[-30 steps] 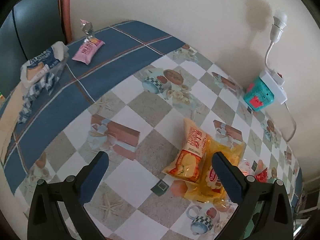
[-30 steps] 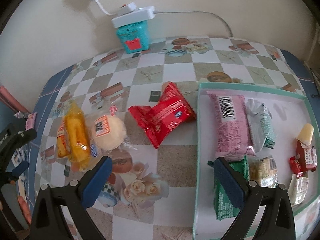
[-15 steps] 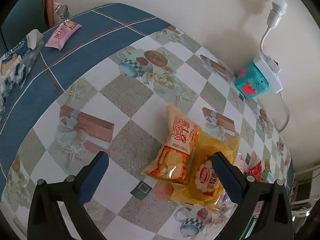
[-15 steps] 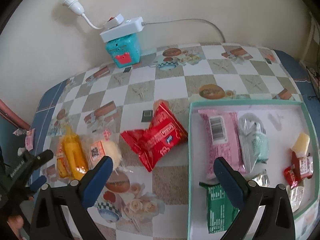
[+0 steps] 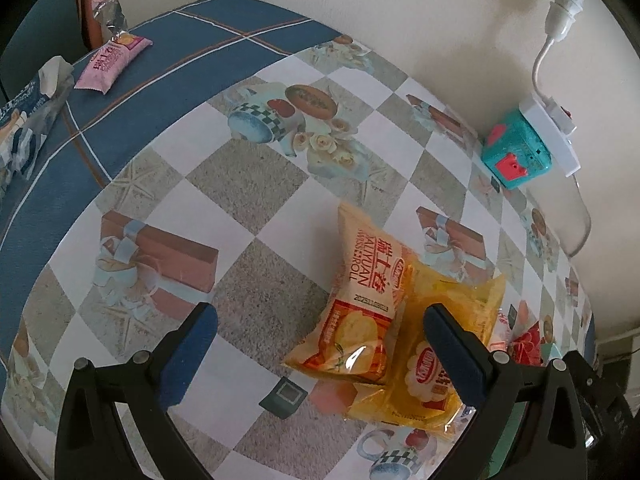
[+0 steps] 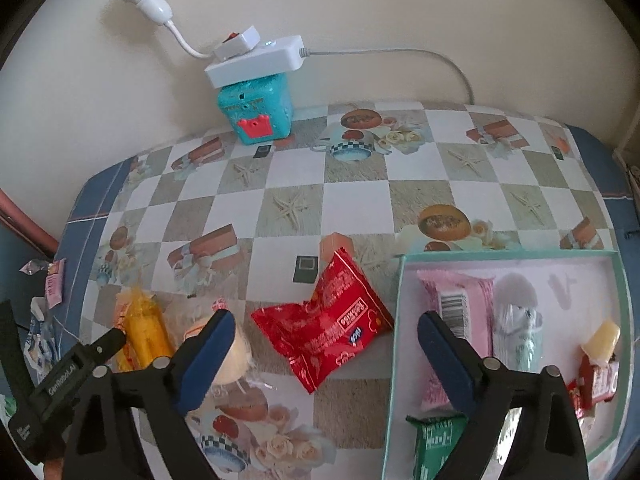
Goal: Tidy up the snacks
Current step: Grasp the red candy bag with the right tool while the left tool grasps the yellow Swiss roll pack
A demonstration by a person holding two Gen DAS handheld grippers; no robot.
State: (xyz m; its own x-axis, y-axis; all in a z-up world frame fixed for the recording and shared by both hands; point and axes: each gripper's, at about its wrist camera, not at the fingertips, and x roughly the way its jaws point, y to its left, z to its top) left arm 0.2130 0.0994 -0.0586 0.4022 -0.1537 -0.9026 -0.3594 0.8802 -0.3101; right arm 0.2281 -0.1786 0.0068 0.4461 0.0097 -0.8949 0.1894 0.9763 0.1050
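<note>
In the left wrist view my left gripper (image 5: 320,316) stands open, low over the table. An orange swiss-roll packet (image 5: 364,308) lies between its fingers. A yellow cake packet (image 5: 460,292) lies under the right finger. In the right wrist view a red snack packet (image 6: 324,328) lies flat between the fingers of my right gripper (image 6: 326,320). Its jaws are closing, and the pads are clear of the packet. A teal-rimmed tray (image 6: 400,300) on the right holds a pink packet (image 6: 460,300) and several other snacks.
A teal box (image 6: 256,116) under a white power strip stands against the wall. A round cake packet (image 6: 236,356) lies by my right gripper's left finger. A pink snack (image 5: 112,64) and a blue-white packet (image 5: 24,120) lie on the table's blue edge.
My left gripper has sunk closer over the orange and yellow packets. My right gripper has shifted so the red packet lies between its fingers, and its jaws have narrowed a little.
</note>
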